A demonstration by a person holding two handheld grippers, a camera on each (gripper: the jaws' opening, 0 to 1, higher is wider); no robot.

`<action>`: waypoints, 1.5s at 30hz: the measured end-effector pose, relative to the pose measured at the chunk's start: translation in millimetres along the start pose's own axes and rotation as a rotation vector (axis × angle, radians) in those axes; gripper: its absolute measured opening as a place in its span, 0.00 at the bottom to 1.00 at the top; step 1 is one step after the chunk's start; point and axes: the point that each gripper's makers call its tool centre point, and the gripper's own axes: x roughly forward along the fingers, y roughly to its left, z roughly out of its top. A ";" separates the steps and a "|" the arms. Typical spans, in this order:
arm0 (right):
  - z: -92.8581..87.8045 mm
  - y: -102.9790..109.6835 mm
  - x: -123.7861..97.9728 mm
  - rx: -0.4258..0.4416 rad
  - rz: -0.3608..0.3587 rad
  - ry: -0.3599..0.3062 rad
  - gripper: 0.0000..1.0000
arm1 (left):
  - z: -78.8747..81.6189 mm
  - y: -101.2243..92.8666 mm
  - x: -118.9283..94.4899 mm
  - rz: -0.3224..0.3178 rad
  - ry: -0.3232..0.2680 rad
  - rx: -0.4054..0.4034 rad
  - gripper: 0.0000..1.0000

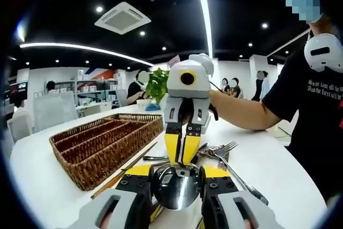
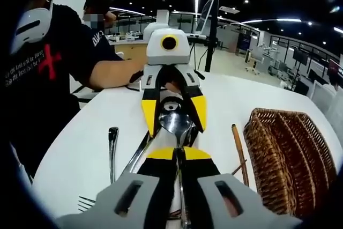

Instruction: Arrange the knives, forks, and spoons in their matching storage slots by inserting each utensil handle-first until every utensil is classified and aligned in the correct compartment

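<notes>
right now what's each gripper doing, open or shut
left gripper: shut on the spoon, at its bowl.
right gripper: shut on the same spoon's handle.

The table (image 1: 268, 164) was plain white. The basket (image 1: 102, 143) was brown woven wicker. The spoon (image 1: 176, 186) shone mirror-silver, as did the forks (image 1: 222, 149). Each claw, left (image 1: 176, 179) and right (image 2: 178, 156), was black with yellow tips, its body pale grey. The chopstick (image 2: 239, 154) looked reddish brown, though blurred. The person's shirt (image 1: 316, 105) was black with white lettering.
</notes>
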 end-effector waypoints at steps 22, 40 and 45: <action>3.6 0.4 -5.5 -0.022 0.014 -0.030 0.02 | 1.2 5.9 -6.4 0.009 -0.022 -0.014 0.34; 12.7 -8.2 -13.0 -0.040 -0.070 0.004 0.01 | 3.2 17.8 -6.7 0.071 -0.043 -0.055 0.57; 12.4 -11.1 -19.9 -0.115 -0.091 0.005 0.01 | 8.0 34.1 -10.2 0.161 -0.064 -0.041 0.90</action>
